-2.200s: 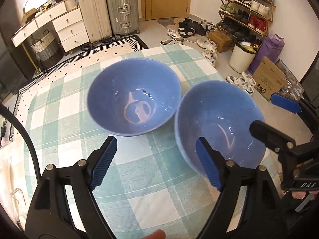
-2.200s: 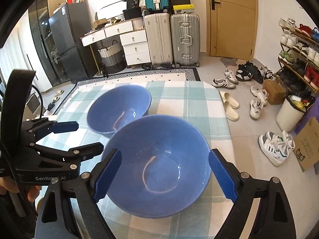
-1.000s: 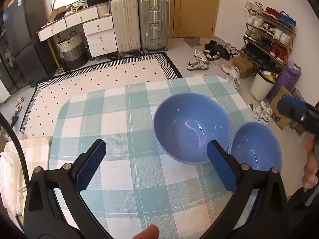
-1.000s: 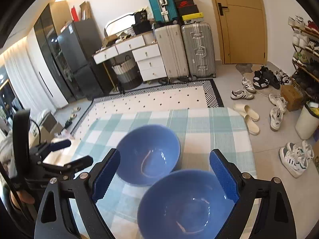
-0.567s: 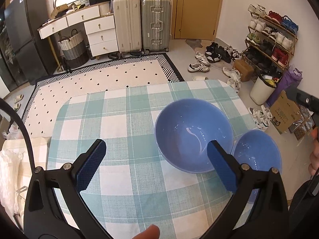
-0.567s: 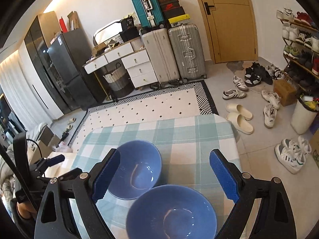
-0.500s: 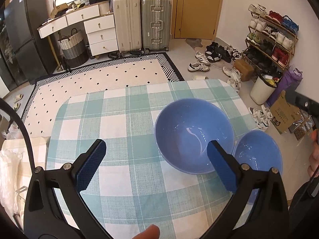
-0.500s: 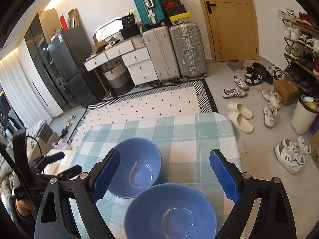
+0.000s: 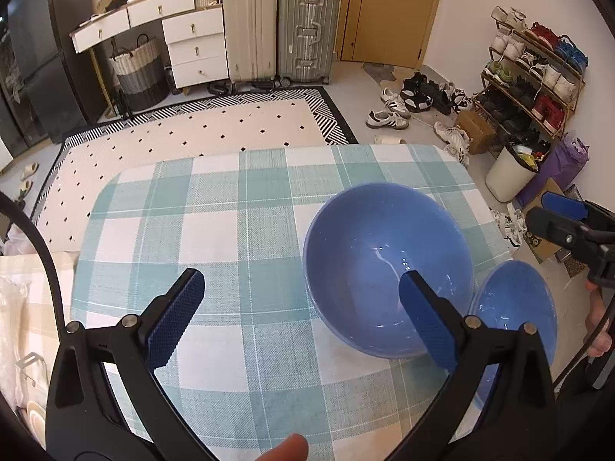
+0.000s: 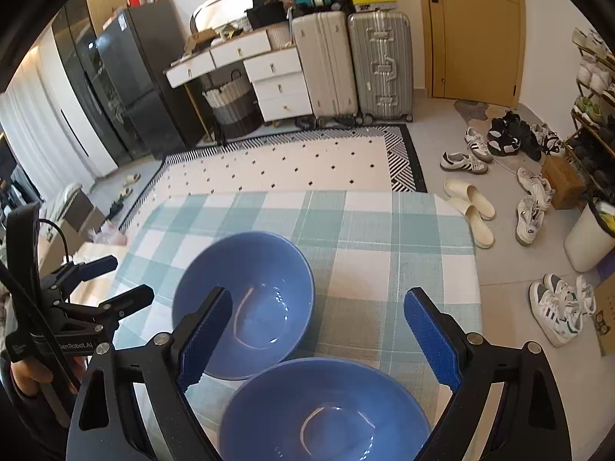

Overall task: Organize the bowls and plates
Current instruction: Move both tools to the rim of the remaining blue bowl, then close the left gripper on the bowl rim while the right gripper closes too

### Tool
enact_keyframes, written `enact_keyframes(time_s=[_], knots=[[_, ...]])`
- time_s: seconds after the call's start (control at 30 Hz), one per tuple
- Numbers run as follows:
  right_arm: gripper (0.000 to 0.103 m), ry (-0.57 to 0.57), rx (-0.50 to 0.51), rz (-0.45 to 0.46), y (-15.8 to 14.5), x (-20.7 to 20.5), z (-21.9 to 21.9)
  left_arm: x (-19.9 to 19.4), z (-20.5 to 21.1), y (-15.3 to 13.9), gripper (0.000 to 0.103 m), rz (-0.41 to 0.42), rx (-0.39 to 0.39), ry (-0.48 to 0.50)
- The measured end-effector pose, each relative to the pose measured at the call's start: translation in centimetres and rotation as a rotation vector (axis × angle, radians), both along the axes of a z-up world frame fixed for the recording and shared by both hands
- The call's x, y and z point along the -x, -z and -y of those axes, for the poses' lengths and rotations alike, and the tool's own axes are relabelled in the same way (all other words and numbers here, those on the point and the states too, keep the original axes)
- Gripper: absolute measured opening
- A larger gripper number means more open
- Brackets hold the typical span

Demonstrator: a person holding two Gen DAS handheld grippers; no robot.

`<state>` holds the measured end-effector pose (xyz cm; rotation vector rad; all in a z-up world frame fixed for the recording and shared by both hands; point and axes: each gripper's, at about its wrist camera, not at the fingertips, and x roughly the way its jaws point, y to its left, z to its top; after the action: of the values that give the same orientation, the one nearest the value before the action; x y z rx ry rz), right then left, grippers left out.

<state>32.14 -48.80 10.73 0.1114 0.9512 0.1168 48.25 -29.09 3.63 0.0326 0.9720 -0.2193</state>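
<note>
Two empty blue bowls stand side by side, close together, on a table with a teal-and-white checked cloth (image 9: 192,230). In the left wrist view the larger-looking bowl (image 9: 384,261) lies behind my right fingertip, and the second bowl (image 9: 515,307) sits by the table's right edge. My left gripper (image 9: 300,299) hangs open above the cloth, holding nothing. In the right wrist view the near bowl (image 10: 326,411) lies below my open right gripper (image 10: 319,326), with the far bowl (image 10: 253,299) behind its left finger. Each gripper also shows in the other's view: the left gripper (image 10: 119,280) and the right gripper (image 9: 553,215).
The table's right edge (image 10: 474,269) drops to a floor strewn with shoes (image 10: 463,163), with a white bin (image 9: 507,173) and a shoe rack (image 9: 534,88) beyond. Past the far edge lie a patterned rug (image 9: 192,134), two suitcases (image 9: 280,23) and white drawers (image 9: 192,46).
Both grippers have sunk a little toward the table and the views have shifted slightly. The bowls stay where they were. Both pairs of jaws remain wide open.
</note>
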Motion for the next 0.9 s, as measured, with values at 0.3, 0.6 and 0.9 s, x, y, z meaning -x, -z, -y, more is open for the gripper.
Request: enact_keyframes(time_s=[0.3,0.6,0.9], knots=[[0.092,-0.056,0.027,-0.063,2.7,-2.6,-1.1,-1.9,0.3,2.4,0.1,-0.032,0.012,0.001],[0.092,-0.105,0.054,-0.111,5.0,-4.4,-2.4,-3.6,0.6,5.3,0.096,-0.072,0.016,0.001],[0.079,-0.136,0.068,-0.162,7.5,-5.5,-3.1,-5.0,0.8,8.3,0.074,-0.118,0.013,0.0]])
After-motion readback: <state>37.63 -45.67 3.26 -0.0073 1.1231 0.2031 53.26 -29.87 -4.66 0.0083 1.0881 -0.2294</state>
